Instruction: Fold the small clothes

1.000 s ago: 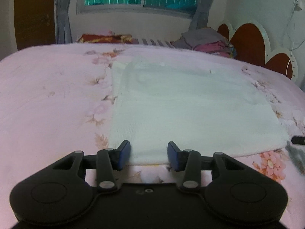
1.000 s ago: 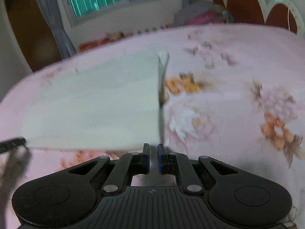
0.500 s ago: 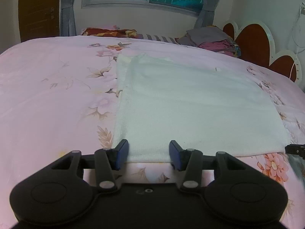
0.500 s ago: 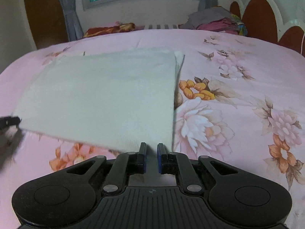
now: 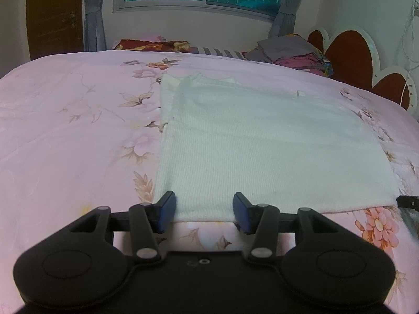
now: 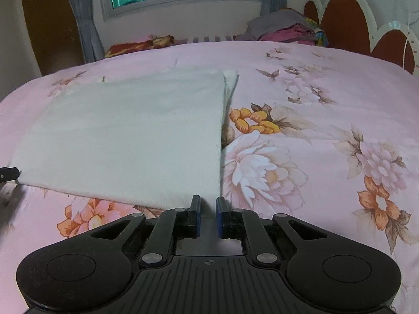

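The left tool (image 5: 203, 212) sits at the near left corner of the pale mint-white ribbed knit garment (image 5: 262, 144), its blue pads spread on either side of the hem with nothing pinched between them. Over on the other side, the right tool (image 6: 208, 216) has its jaws drawn close, only a narrow gap between them, and the garment's near right corner (image 6: 207, 196) runs down into that gap; whether the pads actually pinch the cloth there I cannot tell.

The garment itself lies flat on the pink floral bedspread (image 5: 65, 130), folded into a neat, nearly square panel. Fine vertical ribbing shows across its top layer. Along the left side a lower layer peeks out beyond the upper one (image 5: 167, 99), and in the right wrist view the same stepped edge shows at the far right corner (image 6: 230, 78). The near hem runs straight between the two tools. The surface looks smooth, with barely a wrinkle.
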